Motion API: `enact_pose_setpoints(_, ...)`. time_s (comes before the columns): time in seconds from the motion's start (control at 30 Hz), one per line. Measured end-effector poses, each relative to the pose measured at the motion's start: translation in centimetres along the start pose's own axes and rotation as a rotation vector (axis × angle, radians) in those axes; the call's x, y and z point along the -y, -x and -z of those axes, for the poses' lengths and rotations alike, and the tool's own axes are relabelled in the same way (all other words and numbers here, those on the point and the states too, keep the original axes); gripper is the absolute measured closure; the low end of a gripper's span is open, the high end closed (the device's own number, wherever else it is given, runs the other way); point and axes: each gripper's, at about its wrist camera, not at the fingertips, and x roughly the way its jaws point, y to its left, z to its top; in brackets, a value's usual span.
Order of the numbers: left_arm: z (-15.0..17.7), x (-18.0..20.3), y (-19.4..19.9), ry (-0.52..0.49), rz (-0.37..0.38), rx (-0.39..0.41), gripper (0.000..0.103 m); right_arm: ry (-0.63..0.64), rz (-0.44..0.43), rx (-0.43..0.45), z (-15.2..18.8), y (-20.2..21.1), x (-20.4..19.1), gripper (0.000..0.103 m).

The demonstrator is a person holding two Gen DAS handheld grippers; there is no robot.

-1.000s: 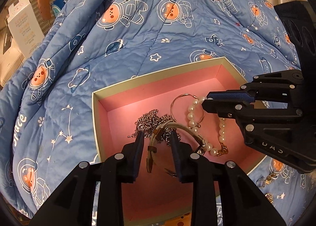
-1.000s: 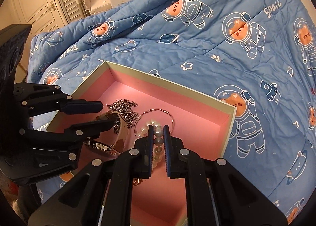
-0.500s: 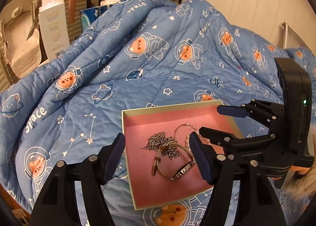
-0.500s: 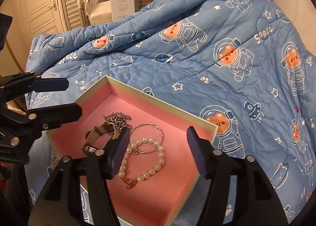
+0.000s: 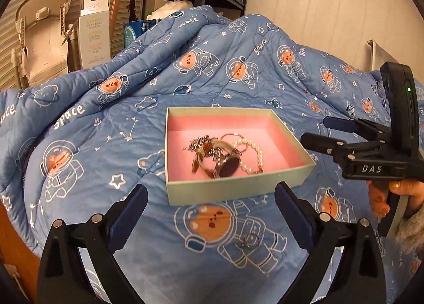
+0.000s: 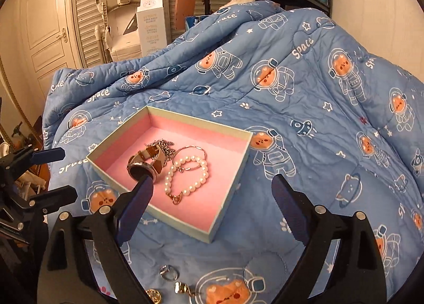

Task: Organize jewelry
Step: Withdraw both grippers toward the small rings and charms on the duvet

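Both the left gripper (image 5: 209, 204) and right gripper (image 6: 212, 198) are hanging spread and empty, jaws just opened. Watch (image 6: 143, 164) and pearls (image 6: 186, 176) are lying in the box (image 6: 228, 227); the ring (image 6: 168, 272) on the quilt (image 6: 318, 118) probably comes next.

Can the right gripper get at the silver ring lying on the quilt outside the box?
Probably yes: the silver ring lies uncovered on the quilt just below the right gripper, whose jaws stand open and empty.
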Motion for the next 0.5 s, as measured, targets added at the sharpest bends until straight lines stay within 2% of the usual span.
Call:
enact_pose_setpoints(0.27,4.8,1.2,1.0,0.045,0.004,-0.036,0.009,-0.029,-0.017,-0.045,4.9,2.4,0.5,0.013)
enact_pose_setpoints(0.5,7.2,2.9,1.5,0.017,-0.006,-0.057,0.009,-0.031,-0.034,-0.078,8.9,4.1,-0.7,0.014)
